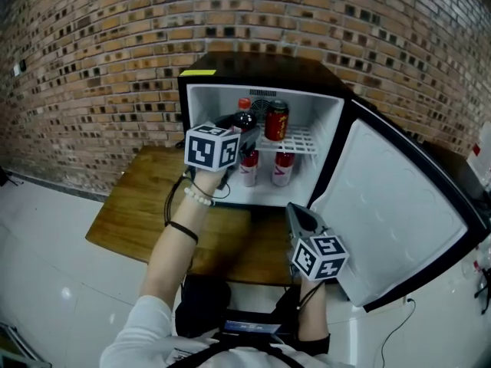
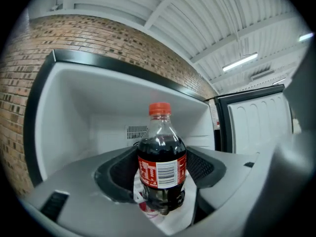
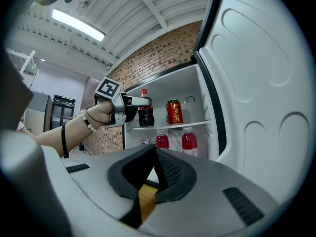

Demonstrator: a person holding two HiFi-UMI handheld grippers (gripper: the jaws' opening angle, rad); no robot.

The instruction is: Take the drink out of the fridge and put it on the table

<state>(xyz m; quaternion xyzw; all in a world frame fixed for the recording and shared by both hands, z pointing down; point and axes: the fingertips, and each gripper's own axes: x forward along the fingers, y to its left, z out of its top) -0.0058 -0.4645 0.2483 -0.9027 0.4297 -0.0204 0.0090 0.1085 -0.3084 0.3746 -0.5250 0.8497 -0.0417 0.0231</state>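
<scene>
1. Left gripper (image 2: 161, 181) is reaching into the fridge (image 1: 201, 113), its fingers (image 2: 117, 174) clamping the cola bottle (image 2: 161, 157) on the upper shelf (image 1: 299, 140).
2. Right gripper (image 3: 154, 154) is waiting outside, fingers closed on nothing.
3. The grab is looking set; next it's calling for a level pull out, then a drop to the counter (image 1: 146, 205).
</scene>
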